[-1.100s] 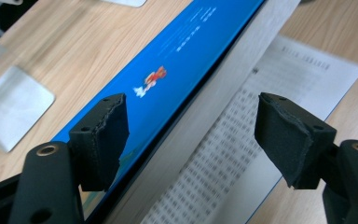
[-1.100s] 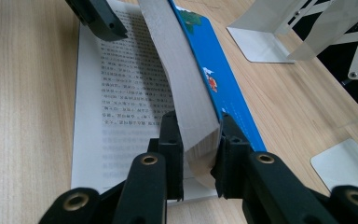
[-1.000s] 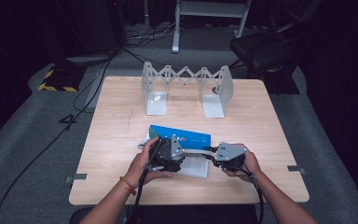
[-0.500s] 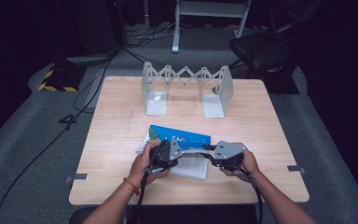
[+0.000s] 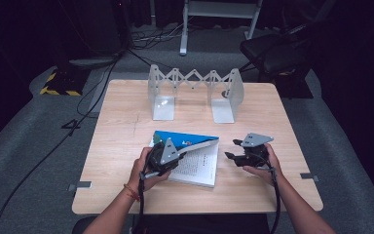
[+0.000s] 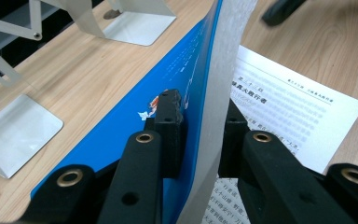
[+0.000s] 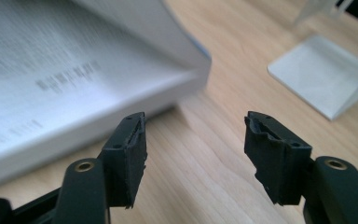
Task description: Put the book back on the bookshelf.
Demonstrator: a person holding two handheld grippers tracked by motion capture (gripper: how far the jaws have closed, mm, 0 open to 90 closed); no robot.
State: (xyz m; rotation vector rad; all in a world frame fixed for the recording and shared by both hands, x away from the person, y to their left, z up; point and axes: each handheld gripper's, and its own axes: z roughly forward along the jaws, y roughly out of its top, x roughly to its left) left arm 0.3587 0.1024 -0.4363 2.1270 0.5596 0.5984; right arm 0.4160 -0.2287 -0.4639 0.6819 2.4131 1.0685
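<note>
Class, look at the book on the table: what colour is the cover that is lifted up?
Bright blue, with a small picture on it. The book's cover shows best in the left gripper view.

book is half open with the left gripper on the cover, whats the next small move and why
Probably swing the left gripper further over to fold the blue cover shut or fully open. Its jaws have just closed and clamp the cover with some pages, lifted above the printed page. The right gripper has just been opening, nothing between its jaws, beside the book.

Black tools (image 5: 161, 158), grey three-cornered plates, brass screws, black cables, red wristband (image 5: 130, 191).
</note>
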